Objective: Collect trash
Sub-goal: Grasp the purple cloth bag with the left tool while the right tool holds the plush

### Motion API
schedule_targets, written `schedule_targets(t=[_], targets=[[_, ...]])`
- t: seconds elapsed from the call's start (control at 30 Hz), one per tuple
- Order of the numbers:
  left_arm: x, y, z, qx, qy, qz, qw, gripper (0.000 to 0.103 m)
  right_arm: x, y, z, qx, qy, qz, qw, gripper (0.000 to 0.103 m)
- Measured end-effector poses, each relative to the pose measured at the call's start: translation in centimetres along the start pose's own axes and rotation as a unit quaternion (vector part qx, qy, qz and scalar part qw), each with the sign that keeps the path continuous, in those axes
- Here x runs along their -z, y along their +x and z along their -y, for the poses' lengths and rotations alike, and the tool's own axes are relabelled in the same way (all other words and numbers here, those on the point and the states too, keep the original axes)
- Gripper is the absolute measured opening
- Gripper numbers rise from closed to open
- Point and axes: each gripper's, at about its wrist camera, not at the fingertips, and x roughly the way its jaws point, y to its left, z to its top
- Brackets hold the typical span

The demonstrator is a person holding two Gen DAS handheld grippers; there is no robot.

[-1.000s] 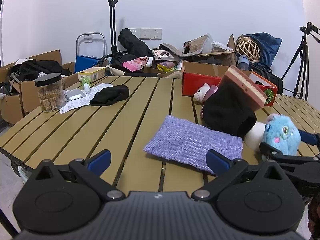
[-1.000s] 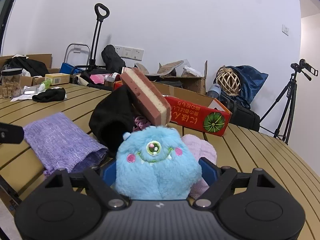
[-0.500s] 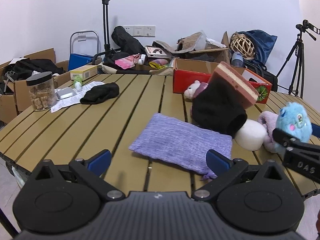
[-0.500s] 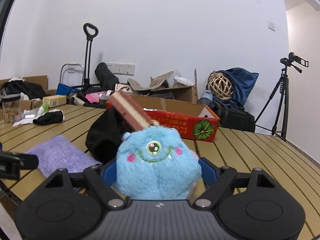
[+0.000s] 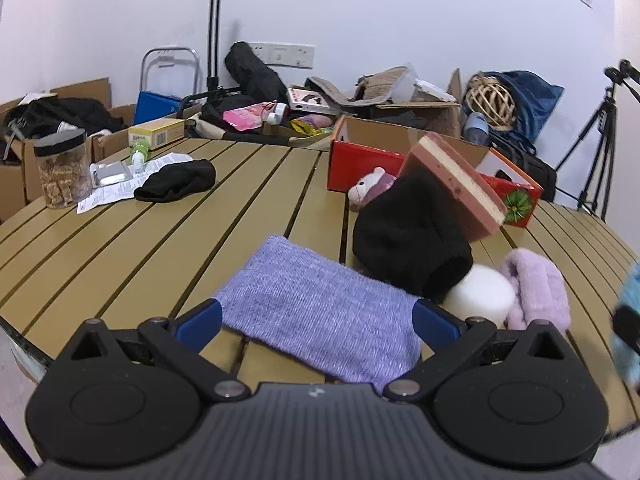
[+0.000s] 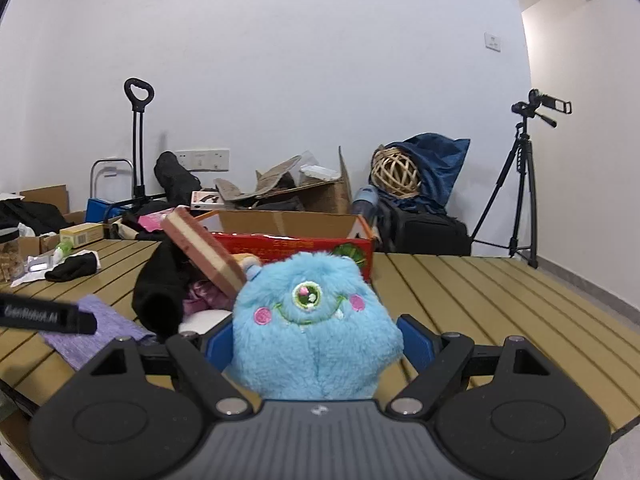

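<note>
Right gripper (image 6: 318, 340) clamps blue one-eyed plush (image 6: 316, 328), clear of slatted table (image 6: 480, 300). Left gripper (image 5: 316, 314) gapes empty over purple cloth (image 5: 320, 308).

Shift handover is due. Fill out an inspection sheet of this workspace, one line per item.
Surface: slatted wooden table, crowded on its right half.
Job's things: blue one-eyed plush; purple knit cloth; black beanie with a pink sponge-like block propped on it; white foam cylinder.
Clutter: snack jar, papers, black sock, red box.
Grippers: left claw open, purple knit cloth between its fingers; right claw shut on the blue one-eyed plush.
Cables: nothing seen.
Surroundings: cardboard boxes, hand cart, tripod by a white wall.
</note>
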Motion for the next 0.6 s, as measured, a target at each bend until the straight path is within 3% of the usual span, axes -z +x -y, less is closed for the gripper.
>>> schedule_targets(t=[0.23,0.6], targets=[[0.0,2.5,0.7,-0.013,-0.025,-0.034,0.999,0.103,0.5,-1.9,2.2,0.016,0.017,0.002,1.0,0.083],[0.2,4.5,1.4,-0.041,-0.035,-0.052,0.9972,0.103,1.0,-2.7,2.7,0.014,0.016,0.002,1.0,0.083]])
